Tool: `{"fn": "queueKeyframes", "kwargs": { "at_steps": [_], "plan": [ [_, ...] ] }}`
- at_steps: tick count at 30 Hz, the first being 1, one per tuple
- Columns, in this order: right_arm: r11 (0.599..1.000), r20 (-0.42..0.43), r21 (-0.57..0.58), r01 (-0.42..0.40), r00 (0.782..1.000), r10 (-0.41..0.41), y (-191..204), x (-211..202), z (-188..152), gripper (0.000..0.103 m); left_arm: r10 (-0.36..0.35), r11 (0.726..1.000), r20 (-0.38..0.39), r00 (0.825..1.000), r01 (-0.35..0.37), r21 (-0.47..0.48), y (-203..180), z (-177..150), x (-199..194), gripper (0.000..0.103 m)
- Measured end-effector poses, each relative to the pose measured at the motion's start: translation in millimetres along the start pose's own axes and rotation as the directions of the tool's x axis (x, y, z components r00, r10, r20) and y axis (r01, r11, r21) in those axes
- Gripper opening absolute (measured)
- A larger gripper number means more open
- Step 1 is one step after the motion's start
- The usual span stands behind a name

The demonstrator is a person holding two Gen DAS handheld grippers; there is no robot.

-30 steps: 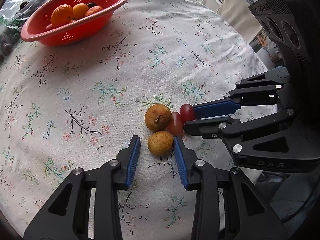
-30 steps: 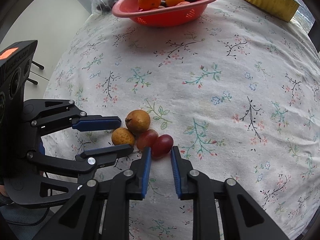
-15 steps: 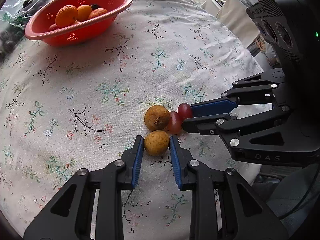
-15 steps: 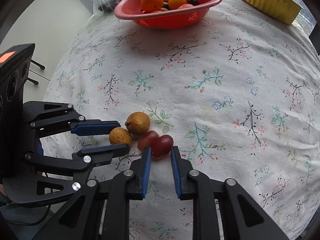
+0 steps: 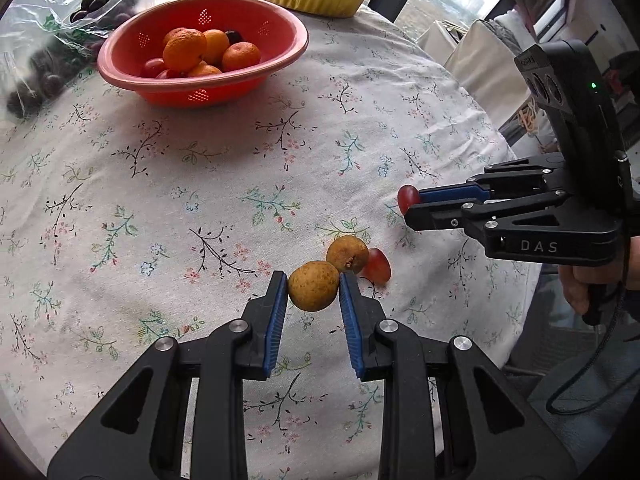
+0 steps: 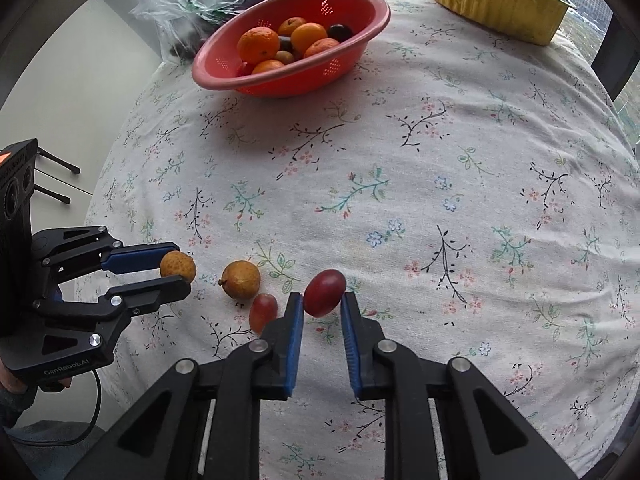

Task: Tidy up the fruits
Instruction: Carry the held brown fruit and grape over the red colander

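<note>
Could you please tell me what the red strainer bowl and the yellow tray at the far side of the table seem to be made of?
The red strainer bowl looks like moulded plastic: smooth, slightly glossy, with patches of small drain holes. The yellow tray is probably coated aluminium foil, judging by its pleated wall and thin, silvery rolled rim, though stiff paper cannot be ruled out.

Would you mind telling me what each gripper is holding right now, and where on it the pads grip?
The left gripper pinches a brown longan across its sides; the right gripper pinches a red grape across its middle.
</note>
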State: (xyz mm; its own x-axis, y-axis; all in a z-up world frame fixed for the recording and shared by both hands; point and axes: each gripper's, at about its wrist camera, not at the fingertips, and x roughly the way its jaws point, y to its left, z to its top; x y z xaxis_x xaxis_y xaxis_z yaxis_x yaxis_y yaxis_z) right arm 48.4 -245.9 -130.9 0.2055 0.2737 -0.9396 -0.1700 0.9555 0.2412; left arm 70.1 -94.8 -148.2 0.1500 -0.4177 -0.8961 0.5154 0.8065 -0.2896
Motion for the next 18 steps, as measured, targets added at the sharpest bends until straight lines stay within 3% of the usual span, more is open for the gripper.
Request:
{"fn": "queueKeyframes", "kwargs": {
  "at_steps": [5, 11, 18],
  "plan": [
    [0.999, 0.038, 0.042, 0.034, 0.999, -0.036, -25, -13, 21, 0.021, 0.035, 0.999, 0.051, 0.998, -0.032, -0.041, 22, 15, -18, 0.025],
    [0.992, 0.117, 0.11, 0.058, 0.991, -0.071, -58, -38, 68, 0.021, 0.1, 0.992, 0.124, 0.987, -0.09, -0.087, 57, 55, -43, 0.025],
    [0.999, 0.208, 0.034, 0.023, 0.978, -0.029, -33, -52, 143, 0.021, 0.144, 0.987, 0.173, 0.974, -0.128, -0.099, 81, 120, -51, 0.025]
  ]
}}
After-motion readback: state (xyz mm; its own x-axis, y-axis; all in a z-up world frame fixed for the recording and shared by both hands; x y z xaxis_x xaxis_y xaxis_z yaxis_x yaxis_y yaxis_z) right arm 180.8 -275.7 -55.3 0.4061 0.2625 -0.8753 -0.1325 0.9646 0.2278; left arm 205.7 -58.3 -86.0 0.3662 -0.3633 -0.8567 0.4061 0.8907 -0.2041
